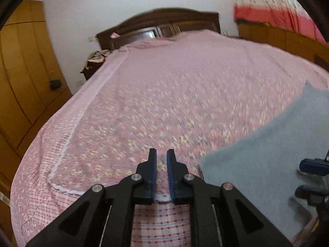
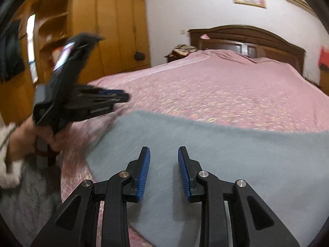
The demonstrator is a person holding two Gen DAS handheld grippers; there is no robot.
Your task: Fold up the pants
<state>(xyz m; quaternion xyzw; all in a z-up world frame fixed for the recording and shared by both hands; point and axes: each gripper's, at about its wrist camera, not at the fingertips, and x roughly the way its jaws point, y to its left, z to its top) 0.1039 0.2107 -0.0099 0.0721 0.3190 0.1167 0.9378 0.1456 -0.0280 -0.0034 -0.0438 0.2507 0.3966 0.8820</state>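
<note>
A pink flowered bed [image 1: 164,103] fills the room, with the grey pants [image 2: 205,154] lying flat near its front edge. The right gripper [image 2: 164,170] hovers over them, jaws apart and empty. The left gripper [image 1: 161,173], nearly closed on nothing, sits beside the cloth; it could pinch the bedsheet instead and drag it along

Black two-finger grippers, left [image 1: 161,154] and right [image 2: 163,152], with ribbed blue pads [image 2: 144,173] and silver pivot screws [image 2: 124,174]; fluffy cream-white sleeve cuff [image 2: 7,164] at the left hand [image 2: 30,138].
</note>
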